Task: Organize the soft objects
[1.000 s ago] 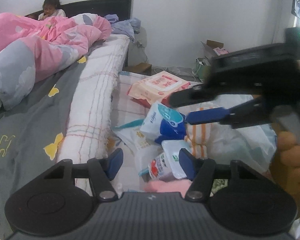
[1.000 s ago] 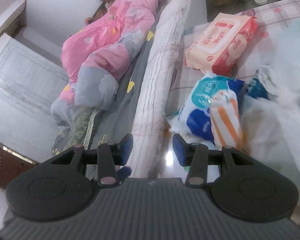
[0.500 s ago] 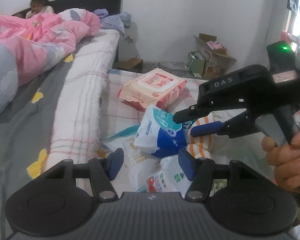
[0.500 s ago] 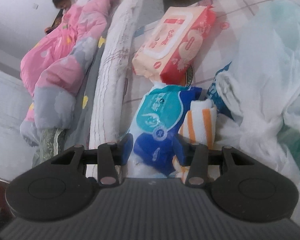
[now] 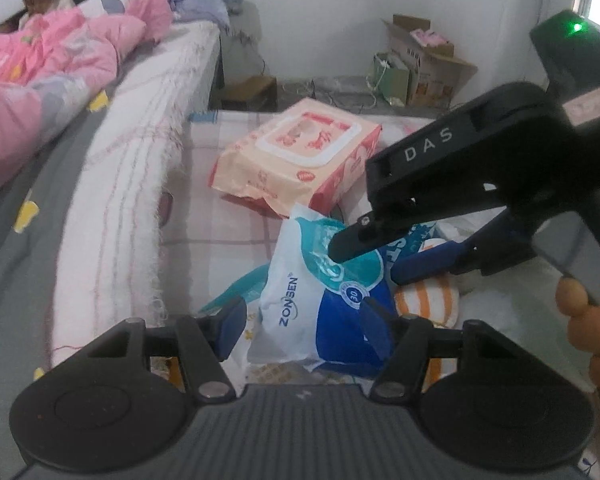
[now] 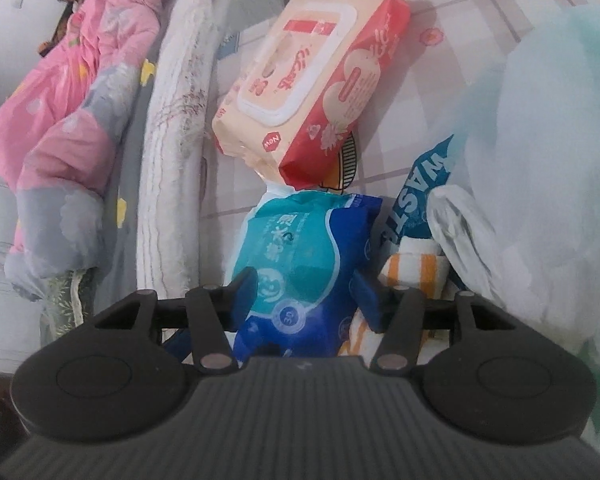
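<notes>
A blue, teal and white soft pack [image 5: 312, 308] lies on the checked sheet, lower end toward me. My left gripper [image 5: 304, 328] is open and easing a little wider, its fingers either side of the pack's near end. My right gripper [image 5: 380, 256] reaches in from the right over the pack's teal top. In the right wrist view the same pack [image 6: 300, 256] fills the gap of my right gripper [image 6: 304, 300]. Its jaws are opening and the pads flank the pack without squeezing it. An orange-striped towel [image 5: 428, 300] lies right of the pack.
A pink wet-wipes pack [image 6: 308, 84] lies just beyond the blue pack. A white plastic bag [image 6: 540, 160] and a blue "WASTE" packet [image 6: 424, 196] crowd the right. A rolled white blanket [image 5: 132, 184] borders the left. A person lies under a pink quilt [image 5: 40, 72]. A cardboard box [image 5: 420, 64] stands by the wall.
Both grippers moved forward and down onto the blue pack. The right jaws widened and now straddle it. The right gripper looms larger in the left wrist view.
</notes>
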`<state>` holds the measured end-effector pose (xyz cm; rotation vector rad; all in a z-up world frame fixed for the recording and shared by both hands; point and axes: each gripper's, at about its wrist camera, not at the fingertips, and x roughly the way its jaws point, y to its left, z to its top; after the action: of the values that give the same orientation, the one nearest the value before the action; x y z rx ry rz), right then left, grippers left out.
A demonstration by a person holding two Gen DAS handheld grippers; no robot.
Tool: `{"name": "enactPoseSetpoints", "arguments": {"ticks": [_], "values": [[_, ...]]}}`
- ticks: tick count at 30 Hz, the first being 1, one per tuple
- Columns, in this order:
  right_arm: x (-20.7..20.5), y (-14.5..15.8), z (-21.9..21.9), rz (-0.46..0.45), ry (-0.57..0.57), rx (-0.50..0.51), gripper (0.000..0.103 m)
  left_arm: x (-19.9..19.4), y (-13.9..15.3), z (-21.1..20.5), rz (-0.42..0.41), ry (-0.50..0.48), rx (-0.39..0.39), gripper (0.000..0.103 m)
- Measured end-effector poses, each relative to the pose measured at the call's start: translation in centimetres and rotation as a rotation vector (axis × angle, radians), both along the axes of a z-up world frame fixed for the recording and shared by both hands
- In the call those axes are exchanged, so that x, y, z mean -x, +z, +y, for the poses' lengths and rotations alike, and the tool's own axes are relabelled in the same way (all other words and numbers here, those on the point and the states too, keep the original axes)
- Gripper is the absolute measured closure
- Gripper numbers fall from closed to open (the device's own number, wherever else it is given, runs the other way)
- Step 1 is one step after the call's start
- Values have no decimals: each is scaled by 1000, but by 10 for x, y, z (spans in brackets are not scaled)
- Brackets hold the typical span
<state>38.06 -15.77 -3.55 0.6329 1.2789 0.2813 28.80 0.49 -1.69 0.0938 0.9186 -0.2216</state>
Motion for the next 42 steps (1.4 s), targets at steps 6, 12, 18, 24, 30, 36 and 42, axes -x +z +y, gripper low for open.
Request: {"name": "enactPoseSetpoints", "arguments": {"ticks": [6,12,18,24,30,36,42], "values": [[-20,-12,8,45,6,6,42,-12,-9,1,43,16,31,38],[-27,-21,7,53,-10,-101,38,-8,-12,13,55,19,67,40],[-22,-19,12,-6,21,-86,39,-14,-11,22,79,41,104,40],[-28,-26,18,1,27,-65,36,-21,-16,20,88,59,124,44],[-28,-30,20,-43,15,-112,38,-22,-16,20,88,85,140,50],[-22,-27,10,-65,-16,-168,51,-17,-5,21,66,99,138,55],[-19,-22,7,-53,-16,-181,53,-10,1,24,86,92,167,58]]}}
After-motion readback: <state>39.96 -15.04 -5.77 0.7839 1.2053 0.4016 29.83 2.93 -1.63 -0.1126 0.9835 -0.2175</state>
